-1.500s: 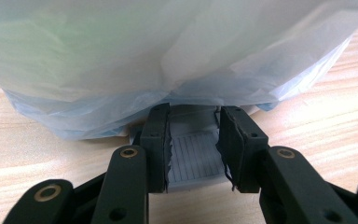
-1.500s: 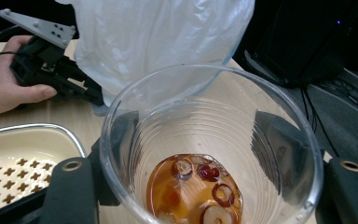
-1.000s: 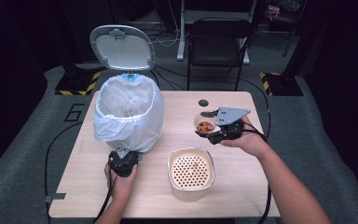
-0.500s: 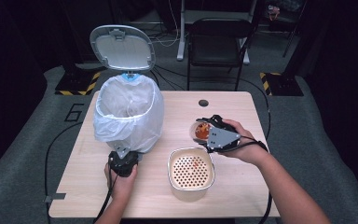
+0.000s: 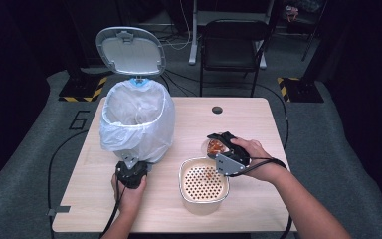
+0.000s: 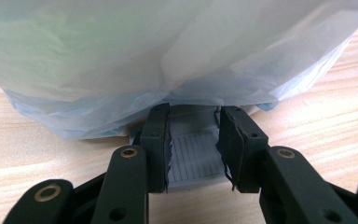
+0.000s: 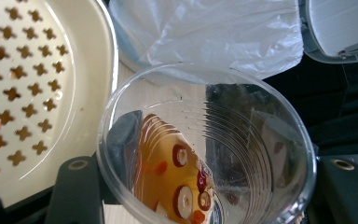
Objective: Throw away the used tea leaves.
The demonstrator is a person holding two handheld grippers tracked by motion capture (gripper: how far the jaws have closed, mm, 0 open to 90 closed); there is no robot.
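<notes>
A bin (image 5: 137, 119) lined with a white plastic bag stands at the table's left, its grey lid (image 5: 131, 51) raised. My left gripper (image 5: 131, 172) sits at the bin's foot, its jaws (image 6: 193, 116) shut on the grey ribbed pedal (image 6: 196, 154). My right gripper (image 5: 219, 145) is shut on a clear plastic cup (image 5: 213, 147) holding orange liquid and small sliced bits. The cup (image 7: 242, 140) is tipped on its side beside the far rim of a cream perforated strainer basin (image 5: 181, 181). A few orange specks lie on the strainer's holes (image 7: 28, 84).
The wooden table (image 5: 258, 124) has a small round hole (image 5: 217, 109) near its far edge. A black chair (image 5: 231, 50) stands behind the table. Cables trail from both grippers off the near edge.
My right hand has come down and toward the strainer, rolling the cup over onto its side. The left gripper has stayed on the pedal.
</notes>
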